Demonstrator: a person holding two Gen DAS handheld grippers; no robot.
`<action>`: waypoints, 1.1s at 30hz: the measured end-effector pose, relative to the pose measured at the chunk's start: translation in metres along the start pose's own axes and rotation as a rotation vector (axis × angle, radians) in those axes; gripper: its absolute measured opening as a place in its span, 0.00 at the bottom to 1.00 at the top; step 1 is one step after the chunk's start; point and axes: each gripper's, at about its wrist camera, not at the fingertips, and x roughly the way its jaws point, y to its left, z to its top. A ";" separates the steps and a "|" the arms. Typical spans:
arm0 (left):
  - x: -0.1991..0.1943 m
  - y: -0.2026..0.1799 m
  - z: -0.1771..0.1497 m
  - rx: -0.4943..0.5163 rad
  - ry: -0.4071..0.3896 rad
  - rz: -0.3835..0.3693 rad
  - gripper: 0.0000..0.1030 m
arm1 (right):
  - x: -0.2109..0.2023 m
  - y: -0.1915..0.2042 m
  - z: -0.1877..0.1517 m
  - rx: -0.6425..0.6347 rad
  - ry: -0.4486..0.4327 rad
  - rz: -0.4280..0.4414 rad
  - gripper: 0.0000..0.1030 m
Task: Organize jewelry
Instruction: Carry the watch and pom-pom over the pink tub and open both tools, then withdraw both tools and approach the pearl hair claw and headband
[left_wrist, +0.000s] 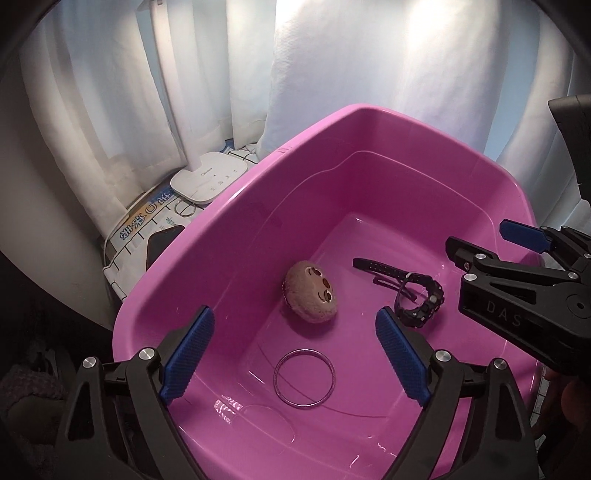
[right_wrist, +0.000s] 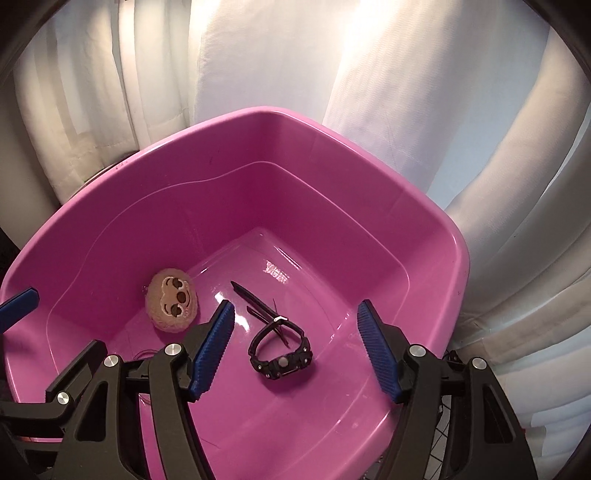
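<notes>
Both grippers empty, jaws spread wide above pink tub (left_wrist: 207, 236).
Left gripper (left_wrist: 295, 358) over bangle (left_wrist: 304, 377).
Right gripper (right_wrist: 295, 347) over black watch (right_wrist: 280, 350); plush face (right_wrist: 171, 301) at 10 o'clock.
Judgement: descend straight, straddle watch case, not loose strap; close slowly, slick floor may let it skid.

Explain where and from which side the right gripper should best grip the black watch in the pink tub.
Probably the watch case, from above: it lies at the near end of the standing strap loop, directly between the open right gripper fingers.
</notes>
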 end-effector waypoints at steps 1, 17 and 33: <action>-0.001 0.001 0.000 -0.003 -0.002 0.001 0.85 | -0.002 0.000 0.000 0.001 -0.005 -0.001 0.63; -0.033 -0.013 -0.009 0.006 -0.056 -0.027 0.85 | -0.038 -0.032 -0.026 0.120 -0.070 0.042 0.63; -0.094 -0.115 -0.027 0.123 -0.154 -0.212 0.87 | -0.119 -0.154 -0.125 0.357 -0.155 -0.066 0.63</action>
